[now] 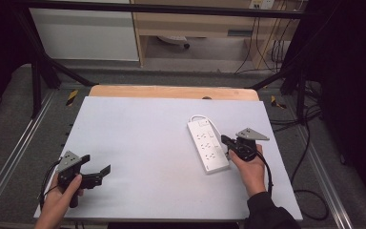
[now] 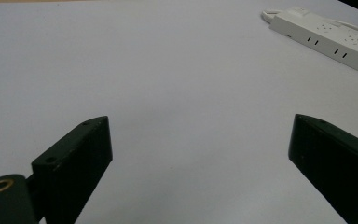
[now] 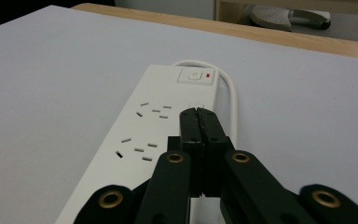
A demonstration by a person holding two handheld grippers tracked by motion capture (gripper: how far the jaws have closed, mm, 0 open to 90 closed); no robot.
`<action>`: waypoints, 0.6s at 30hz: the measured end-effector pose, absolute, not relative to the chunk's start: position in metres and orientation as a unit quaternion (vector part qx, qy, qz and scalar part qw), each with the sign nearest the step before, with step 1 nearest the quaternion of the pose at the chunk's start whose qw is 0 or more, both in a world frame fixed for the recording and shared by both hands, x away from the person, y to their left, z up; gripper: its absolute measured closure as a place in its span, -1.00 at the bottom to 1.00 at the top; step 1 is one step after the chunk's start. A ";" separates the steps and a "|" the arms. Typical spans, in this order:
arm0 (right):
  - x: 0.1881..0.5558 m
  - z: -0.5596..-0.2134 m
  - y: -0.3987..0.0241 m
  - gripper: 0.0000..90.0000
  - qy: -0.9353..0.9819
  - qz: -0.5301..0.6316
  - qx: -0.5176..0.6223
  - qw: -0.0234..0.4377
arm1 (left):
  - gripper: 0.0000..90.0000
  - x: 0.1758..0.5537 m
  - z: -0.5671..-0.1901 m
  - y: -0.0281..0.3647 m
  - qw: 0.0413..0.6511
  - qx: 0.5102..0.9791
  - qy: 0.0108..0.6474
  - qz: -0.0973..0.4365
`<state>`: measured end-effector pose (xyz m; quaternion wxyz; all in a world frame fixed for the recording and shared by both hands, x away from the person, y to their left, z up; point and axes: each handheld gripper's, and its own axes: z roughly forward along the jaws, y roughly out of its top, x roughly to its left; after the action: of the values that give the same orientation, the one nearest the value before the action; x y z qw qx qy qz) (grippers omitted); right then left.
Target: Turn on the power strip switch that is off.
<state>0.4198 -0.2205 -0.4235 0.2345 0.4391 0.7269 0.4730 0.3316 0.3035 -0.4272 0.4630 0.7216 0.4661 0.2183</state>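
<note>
While my right tool [image 1: 227, 141] sits over the power strip [image 1: 208, 146], its jaws are pressed fully together with nothing pinched between them; in the right gripper view the clenched tips hover above the strip's top face, over its right-hand edge, short of the switch [image 3: 194, 75]. I cannot tell whether they touch the plastic. My right hand [image 1: 249, 164] comes in from the strip's near right side, wrist low, the tool reaching leftward across it. My left tool [image 1: 101, 174] is spread wide and holds nothing, well apart from the strip on its far left, close above the pale surface [image 1: 143, 143], with my left hand [image 1: 64, 193] gripping the handle. The strip lies flat on the surface, long axis running away from me and slanted slightly left, switch end and white cord [image 3: 230, 93] farthest from me.
</note>
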 end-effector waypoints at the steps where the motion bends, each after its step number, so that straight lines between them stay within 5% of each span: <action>1: 0.420 -0.424 -0.220 1.00 0.727 0.473 0.439 0.234 | -0.86 0.332 -0.427 0.304 0.463 0.722 0.466 0.218; 18: 0.419 -0.431 -0.218 1.00 0.739 0.458 0.440 0.223 | -0.86 0.332 -0.427 0.304 0.463 0.722 0.465 0.218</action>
<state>0.4186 -0.2178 -0.4306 0.2227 0.4405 0.7394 0.4579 0.3316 0.3035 -0.4270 0.4630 0.7222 0.4652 0.2184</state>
